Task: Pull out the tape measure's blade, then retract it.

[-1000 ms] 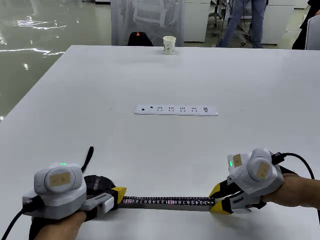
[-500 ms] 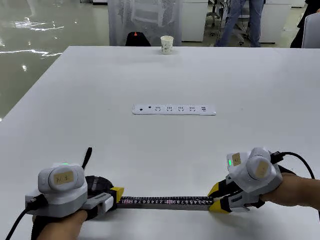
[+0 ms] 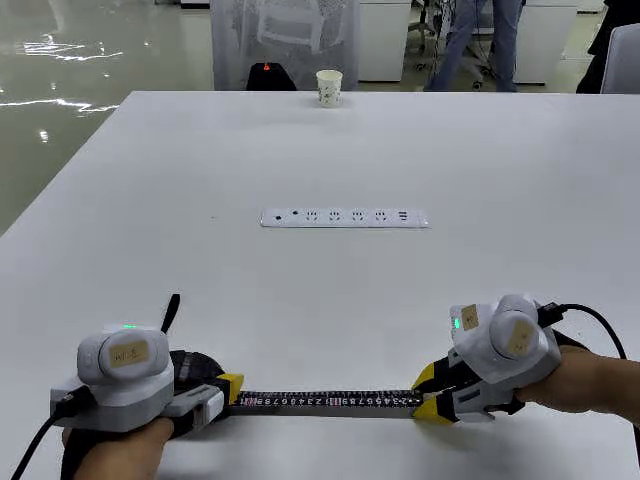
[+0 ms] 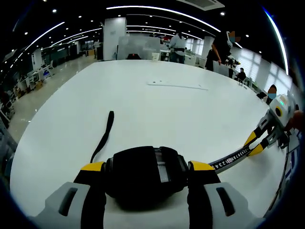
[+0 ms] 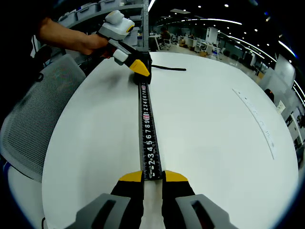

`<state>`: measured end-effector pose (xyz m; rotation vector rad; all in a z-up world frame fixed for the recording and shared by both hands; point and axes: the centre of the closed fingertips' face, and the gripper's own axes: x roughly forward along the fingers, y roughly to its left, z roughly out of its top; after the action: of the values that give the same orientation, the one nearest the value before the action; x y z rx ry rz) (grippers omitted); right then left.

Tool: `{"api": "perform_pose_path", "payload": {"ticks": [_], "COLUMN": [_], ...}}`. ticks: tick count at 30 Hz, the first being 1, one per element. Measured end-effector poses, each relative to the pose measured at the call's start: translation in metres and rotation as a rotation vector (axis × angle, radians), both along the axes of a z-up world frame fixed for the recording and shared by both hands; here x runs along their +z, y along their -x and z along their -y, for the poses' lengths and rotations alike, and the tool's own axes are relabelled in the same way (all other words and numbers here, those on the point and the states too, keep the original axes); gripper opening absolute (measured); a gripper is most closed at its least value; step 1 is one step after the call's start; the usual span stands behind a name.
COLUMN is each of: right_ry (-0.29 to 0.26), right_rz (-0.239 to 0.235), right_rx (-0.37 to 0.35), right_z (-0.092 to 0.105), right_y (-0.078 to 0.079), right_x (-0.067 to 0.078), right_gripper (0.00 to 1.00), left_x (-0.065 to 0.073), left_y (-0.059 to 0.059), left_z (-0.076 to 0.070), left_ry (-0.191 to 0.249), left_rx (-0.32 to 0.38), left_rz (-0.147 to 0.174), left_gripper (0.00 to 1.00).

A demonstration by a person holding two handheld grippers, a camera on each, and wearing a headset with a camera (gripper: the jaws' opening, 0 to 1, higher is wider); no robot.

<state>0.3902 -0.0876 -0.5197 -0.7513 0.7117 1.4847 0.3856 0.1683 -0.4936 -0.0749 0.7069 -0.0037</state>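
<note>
hiding blade (image 5: 147,129) tip, right claw (image 5: 153,177)

Head view looked forward and down across the white tabletop (image 3: 500,150) from its near edge, left gripper view sat close behind the black tape measure case (image 4: 145,176), right gripper view looked low along the black numbered blade (image 5: 147,129), which all three shared.

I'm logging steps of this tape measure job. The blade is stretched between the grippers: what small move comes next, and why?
Probably ease the right gripper toward the tape measure case, fingers shut on the blade. The blade already lies drawn out along the table and the left gripper clamps the case, so a guided retraction seems due.
</note>
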Motion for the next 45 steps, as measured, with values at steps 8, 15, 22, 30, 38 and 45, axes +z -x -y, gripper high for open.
{"api": "perform_pose_path", "payload": {"ticks": [8,15,22,30,38,45], "right_ry": [0.003,0.006,0.009,0.012,0.017,0.020], "right_rz": [-0.002,-0.004,-0.004,-0.002,0.000,0.001], "right_rx": [0.002,0.003,0.007,0.007,0.010,0.008], "right_z": [0.0000,0.0002,0.0003,0.0005,0.0005,0.0003], "right_y": [-0.0005,0.0000,0.0007,0.0008,0.0008,0.0003], "right_x": [-0.0013,-0.0011,-0.0009,-0.0009,-0.0012,-0.0009], "right_gripper": [0.10,0.10,0.10,0.09,0.09,0.09], "left_x": [0.0002,0.0003,0.0003,0.0001,-0.0001,-0.0006], "left_y": [0.0003,0.0007,0.0004,0.0008,0.0003,-0.0004], "left_z": [-0.0003,-0.0009,-0.0019,-0.0011,-0.0011,-0.0013], "left_ry": [-0.013,-0.025,-0.032,-0.034,-0.030,-0.025], "left_rx": [-0.012,-0.019,-0.021,-0.024,-0.025,-0.025], "left_rz": [-0.002,-0.005,-0.005,-0.012,-0.007,-0.009], "left_gripper": [0.63,0.62,0.61,0.61,0.61,0.61]}}
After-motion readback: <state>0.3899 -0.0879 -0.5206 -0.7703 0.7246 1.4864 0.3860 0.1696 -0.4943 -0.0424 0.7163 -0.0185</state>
